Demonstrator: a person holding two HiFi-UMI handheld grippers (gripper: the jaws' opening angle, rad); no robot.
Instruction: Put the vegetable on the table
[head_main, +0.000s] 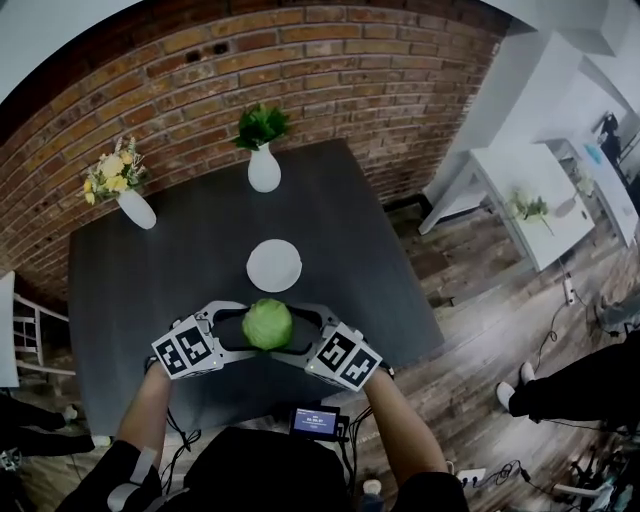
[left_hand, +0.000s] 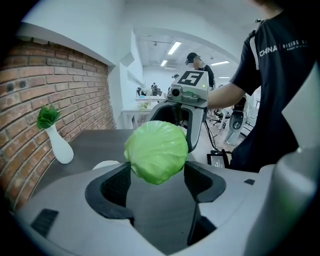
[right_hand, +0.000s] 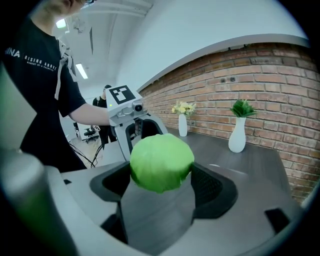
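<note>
A round green cabbage (head_main: 267, 324) hangs just above the dark grey table (head_main: 170, 270), near its front edge. My left gripper (head_main: 243, 329) comes at it from the left and my right gripper (head_main: 298, 331) from the right, facing each other. In the left gripper view the cabbage (left_hand: 156, 151) sits between the black pads (left_hand: 116, 182) of the left gripper (left_hand: 158, 173), touching both. The right gripper view shows the same: the cabbage (right_hand: 161, 161) is pinched at the tips of the right gripper (right_hand: 161, 180). Each gripper view shows the opposite gripper behind the cabbage.
A small white plate (head_main: 274, 265) lies just beyond the cabbage. A white vase with green leaves (head_main: 264, 165) and one with yellow flowers (head_main: 134, 207) stand at the table's far side by the brick wall. A white table (head_main: 530, 200) and a person's shoes (head_main: 515, 388) are to the right.
</note>
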